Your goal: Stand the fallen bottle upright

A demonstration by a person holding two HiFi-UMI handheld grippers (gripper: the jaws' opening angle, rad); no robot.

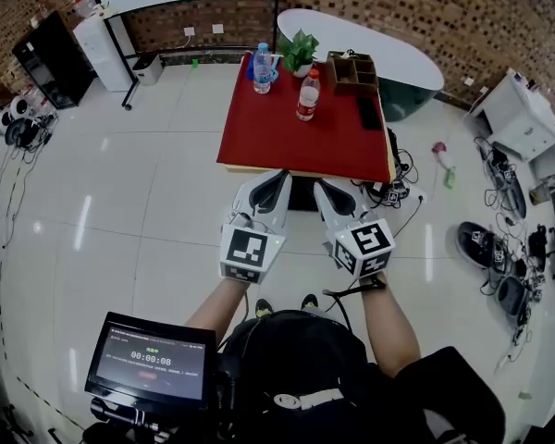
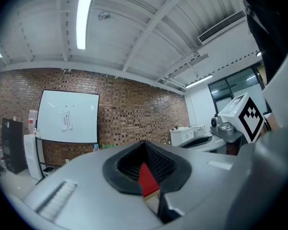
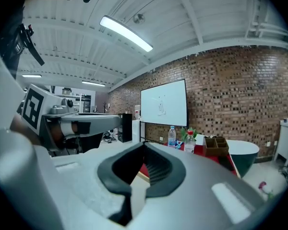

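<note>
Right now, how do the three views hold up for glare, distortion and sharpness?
Head view: heavy fisheye bend, with light streaks glaring on the glossy floor; the red table is sharp. Left gripper view: the ceiling strip light is blown out and the corners are dark. Right gripper view: the same dark corners; the red-capped bottle is small but crisp.

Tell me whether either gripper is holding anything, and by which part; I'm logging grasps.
Nothing is held: the left gripper and right gripper are both shut and empty.

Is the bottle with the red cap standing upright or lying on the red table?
Upright: the red-capped bottle stands on its base on the red table, cap on top.
</note>
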